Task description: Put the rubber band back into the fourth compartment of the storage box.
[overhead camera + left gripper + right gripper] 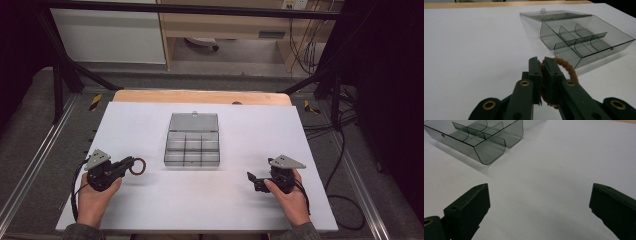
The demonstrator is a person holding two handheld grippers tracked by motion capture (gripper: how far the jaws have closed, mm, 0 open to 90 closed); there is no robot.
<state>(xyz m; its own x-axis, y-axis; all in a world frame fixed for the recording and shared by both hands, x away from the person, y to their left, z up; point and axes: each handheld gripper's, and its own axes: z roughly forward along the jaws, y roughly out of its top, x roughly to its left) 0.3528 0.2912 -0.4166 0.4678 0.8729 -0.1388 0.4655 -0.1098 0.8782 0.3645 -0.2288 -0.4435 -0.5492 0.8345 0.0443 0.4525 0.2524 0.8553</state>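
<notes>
Left gripper [131,165] clenched on a brown ring [138,166].
Right gripper [252,179] released, jaws wide apart, near the compartment box [192,145].

The setting is probably a laboratory test bench: a white table [150,200] inside a black metal frame [65,75], with loose cables [305,47] behind.

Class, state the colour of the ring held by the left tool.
Reddish brown; the ring shows best in the left gripper view.

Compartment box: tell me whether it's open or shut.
Open. The compartment box has its lid folded back flat on the table behind it, and the bare dividers show from above.
</notes>
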